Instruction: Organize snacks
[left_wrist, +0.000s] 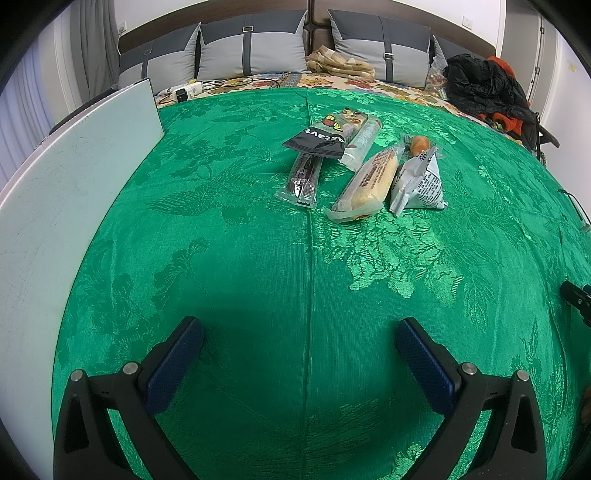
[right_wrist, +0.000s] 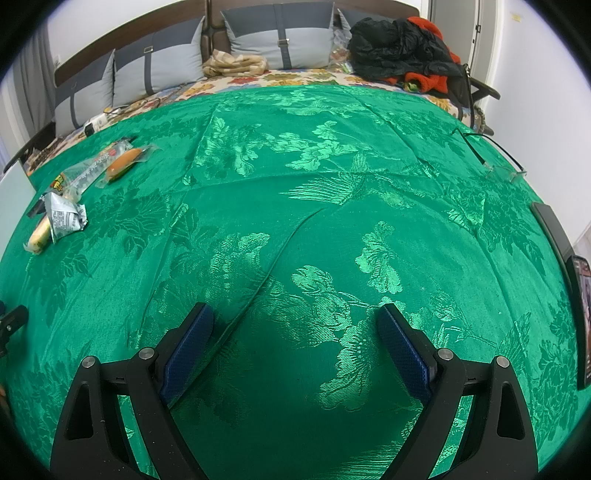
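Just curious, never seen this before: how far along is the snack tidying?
Nothing looks done. The snack packets lie in a loose pile on the green cloth. The left gripper and right gripper are both open and empty. All sorting remains.

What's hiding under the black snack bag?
The black snack bag lies on a clear-wrapped dark snack stick and a colourful packet. Their covered ends can't be seen.
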